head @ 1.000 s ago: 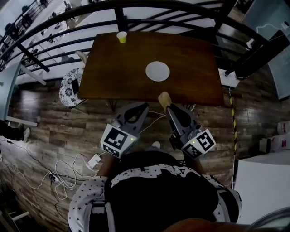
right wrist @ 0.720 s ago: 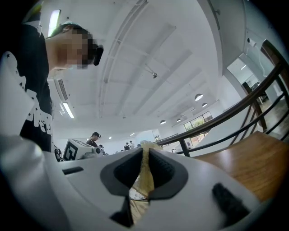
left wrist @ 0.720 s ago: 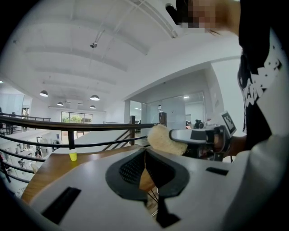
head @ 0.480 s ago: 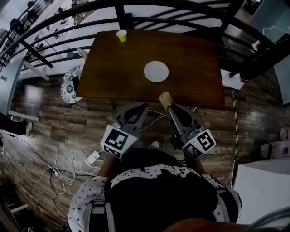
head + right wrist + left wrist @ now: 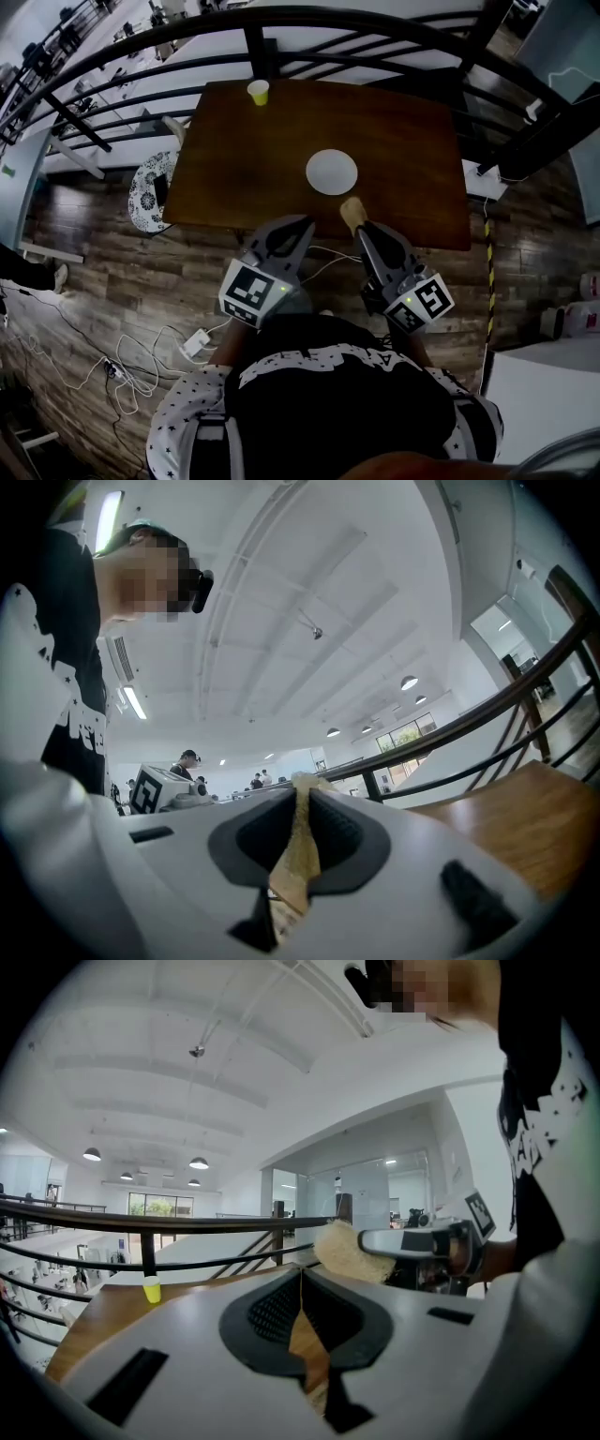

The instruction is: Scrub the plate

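Plate (image 5: 332, 172) sits white and bare near the middle of the dark wooden table (image 5: 234, 159), well clear of both tools; neither gripper view catches it. Nearest to it is the sponge (image 5: 351, 212), tan and rounded, poking over the table's near edge just short of the plate. The right gripper (image 5: 360, 226) has it pinched. In the right gripper view only a squashed yellow strip of it shows between the pressed pads, the rest swallowed. The left gripper (image 5: 296, 225) hangs beside it at the table's edge, jaws pressed together on nothing, with a sliver of tabletop showing through the seam. A yellow cup (image 5: 259, 91) stands at the far edge by the railing (image 5: 281, 47). The person's torso (image 5: 328, 403) blocks the floor below.
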{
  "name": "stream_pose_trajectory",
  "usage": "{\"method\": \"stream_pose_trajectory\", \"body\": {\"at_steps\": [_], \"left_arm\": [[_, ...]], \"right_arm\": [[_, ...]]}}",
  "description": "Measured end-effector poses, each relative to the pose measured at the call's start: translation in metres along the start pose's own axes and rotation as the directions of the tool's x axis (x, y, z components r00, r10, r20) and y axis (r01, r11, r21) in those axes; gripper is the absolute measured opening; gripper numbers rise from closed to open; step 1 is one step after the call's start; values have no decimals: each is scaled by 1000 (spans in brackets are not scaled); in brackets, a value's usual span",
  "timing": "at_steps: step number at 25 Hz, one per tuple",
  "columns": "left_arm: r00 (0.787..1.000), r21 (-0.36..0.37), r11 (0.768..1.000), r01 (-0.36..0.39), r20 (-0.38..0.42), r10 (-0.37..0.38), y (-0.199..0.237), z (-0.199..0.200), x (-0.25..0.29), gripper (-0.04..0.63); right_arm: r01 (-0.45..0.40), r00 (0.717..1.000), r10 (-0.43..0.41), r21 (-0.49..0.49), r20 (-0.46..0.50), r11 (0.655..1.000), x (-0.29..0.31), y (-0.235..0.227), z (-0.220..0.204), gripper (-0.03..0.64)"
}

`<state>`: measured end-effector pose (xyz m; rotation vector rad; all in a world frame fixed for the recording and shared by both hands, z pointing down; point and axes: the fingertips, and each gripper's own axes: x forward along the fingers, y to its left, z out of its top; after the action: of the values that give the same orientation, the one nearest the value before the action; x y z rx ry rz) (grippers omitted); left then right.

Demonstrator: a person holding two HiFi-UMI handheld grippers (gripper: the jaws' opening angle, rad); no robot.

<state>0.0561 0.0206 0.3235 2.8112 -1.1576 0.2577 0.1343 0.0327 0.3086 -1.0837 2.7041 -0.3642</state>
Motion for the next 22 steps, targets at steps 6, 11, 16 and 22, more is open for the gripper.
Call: {"method": "stream_pose_trajectory", "body": {"at_steps": [6, 11, 16, 22], "left_arm": [[1000, 3, 1000, 30, 10, -30, 29, 5, 21, 14], [998, -9, 998, 58, 10, -58, 42, 4, 35, 14], [998, -13, 998, 67, 6, -67, 61, 0, 46, 14], [997, -16, 997, 71, -1, -71, 87, -4, 55, 14]], "right_arm": [[28, 1000, -29, -19, -7, 999, 27, -16, 5, 49], [60, 998, -61, -19, -35, 998, 39, -30, -2, 49], [81, 995, -82, -27, -53, 996, 56, -45, -8, 49], [98, 992, -101, -32, -77, 995, 80, -58, -13, 49]]}}
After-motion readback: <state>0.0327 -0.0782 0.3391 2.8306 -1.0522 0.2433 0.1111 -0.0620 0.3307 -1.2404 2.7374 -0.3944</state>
